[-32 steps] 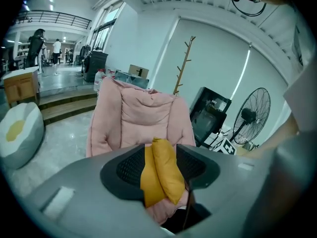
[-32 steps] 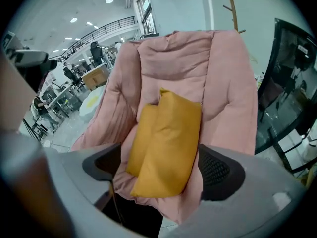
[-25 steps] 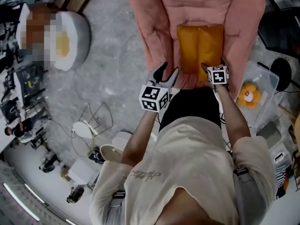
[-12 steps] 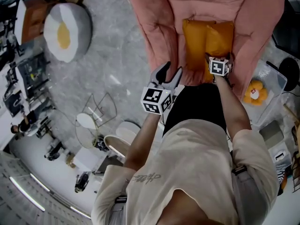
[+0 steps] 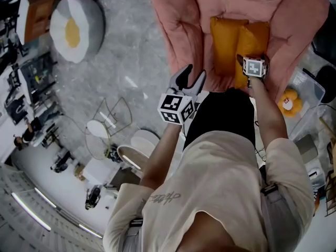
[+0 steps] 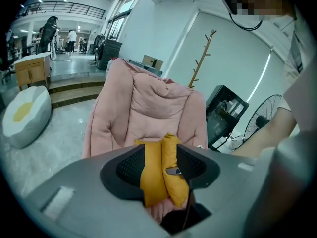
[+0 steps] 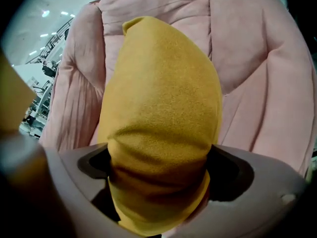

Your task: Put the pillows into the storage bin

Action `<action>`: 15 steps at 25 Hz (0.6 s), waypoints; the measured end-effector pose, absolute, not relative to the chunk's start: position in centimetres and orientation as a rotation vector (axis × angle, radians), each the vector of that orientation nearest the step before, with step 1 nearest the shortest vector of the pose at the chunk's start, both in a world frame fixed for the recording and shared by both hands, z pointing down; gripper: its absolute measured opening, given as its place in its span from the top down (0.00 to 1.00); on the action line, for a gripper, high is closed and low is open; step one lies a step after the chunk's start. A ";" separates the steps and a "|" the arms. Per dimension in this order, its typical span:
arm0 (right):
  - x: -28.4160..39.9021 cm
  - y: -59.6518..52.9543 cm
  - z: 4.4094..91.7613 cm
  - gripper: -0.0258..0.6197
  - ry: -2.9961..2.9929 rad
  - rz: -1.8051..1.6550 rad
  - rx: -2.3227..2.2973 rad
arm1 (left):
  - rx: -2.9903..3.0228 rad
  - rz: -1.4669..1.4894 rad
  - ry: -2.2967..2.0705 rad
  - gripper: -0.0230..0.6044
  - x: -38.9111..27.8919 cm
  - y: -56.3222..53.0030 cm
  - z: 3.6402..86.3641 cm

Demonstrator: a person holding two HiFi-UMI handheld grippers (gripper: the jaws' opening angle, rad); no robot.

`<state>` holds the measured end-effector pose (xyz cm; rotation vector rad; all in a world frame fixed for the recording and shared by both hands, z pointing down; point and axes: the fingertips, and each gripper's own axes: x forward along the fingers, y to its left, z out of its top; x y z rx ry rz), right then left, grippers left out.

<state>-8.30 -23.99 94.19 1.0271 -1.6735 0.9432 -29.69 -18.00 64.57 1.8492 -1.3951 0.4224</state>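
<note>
Our right gripper (image 7: pixel 158 175) has its jaws released wide around a mustard-yellow fleece pillow (image 7: pixel 163 98) on the pink padded armchair (image 5: pixel 178 14); our left gripper (image 5: pixel 190 76) hovers before it, empty and part-open.

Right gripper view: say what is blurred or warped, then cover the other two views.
Right gripper view: yellow pillow looms close, soft and shadowed at the bottom; left gripper view: fisheye circle, dark corners, pink chair sharp; head view: evenly lit.

A pink padded armchair (image 5: pixel 178 30) stands on a grey marbled floor (image 5: pixel 131 46). Well to its side lies a round white pouf (image 5: pixel 79 20) with a yellow centre. A thin wire frame (image 5: pixel 113 114) sits on the floor nearer the person. Behind the chair are a wooden coat stand (image 6: pixel 202 58) and a fan (image 6: pixel 265 113).
</note>
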 end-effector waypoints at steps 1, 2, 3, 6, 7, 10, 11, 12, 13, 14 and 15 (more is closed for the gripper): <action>-8.2 -23.9 94.1 0.10 -1.672 0.949 1.017 | 1.849 0.420 -1.392 0.61 -29.6 -18.0 64.7; -8.0 -23.8 94.0 0.15 -1.670 0.953 1.006 | 1.851 0.417 -1.388 0.61 -29.4 -18.0 64.8; -7.9 -23.7 93.8 0.19 -1.669 0.956 0.995 | 1.856 0.414 -1.385 0.61 -29.1 -18.1 64.8; -7.6 -23.4 92.9 0.29 -1.680 0.970 0.975 | 1.877 0.400 -1.378 0.62 -28.5 -18.4 64.2; -7.6 -23.2 92.6 0.30 -1.687 0.975 0.968 | 1.886 0.397 -1.376 0.62 -28.3 -18.4 64.0; -7.4 -22.9 91.6 0.31 -1.721 1.002 0.935 | 1.912 0.389 -1.376 0.62 -28.2 -18.4 63.3; -7.3 -22.7 91.1 0.31 -1.733 1.013 0.922 | 1.919 0.384 -1.376 0.62 -28.1 -18.3 63.0; -7.2 -22.6 90.6 0.31 -1.745 1.022 0.913 | 1.928 0.381 -1.375 0.62 -28.1 -18.2 62.8; -7.0 -22.3 90.0 0.31 -1.757 1.027 0.910 | 1.938 0.380 -1.372 0.62 -28.0 -18.0 62.5; -6.8 -22.1 89.3 0.31 -1.769 1.031 0.913 | 1.949 0.381 -1.367 0.62 -27.8 -17.7 62.3; -6.6 -21.8 88.6 0.31 -1.780 1.034 0.921 | 1.960 0.382 -1.361 0.62 -27.7 -17.4 62.0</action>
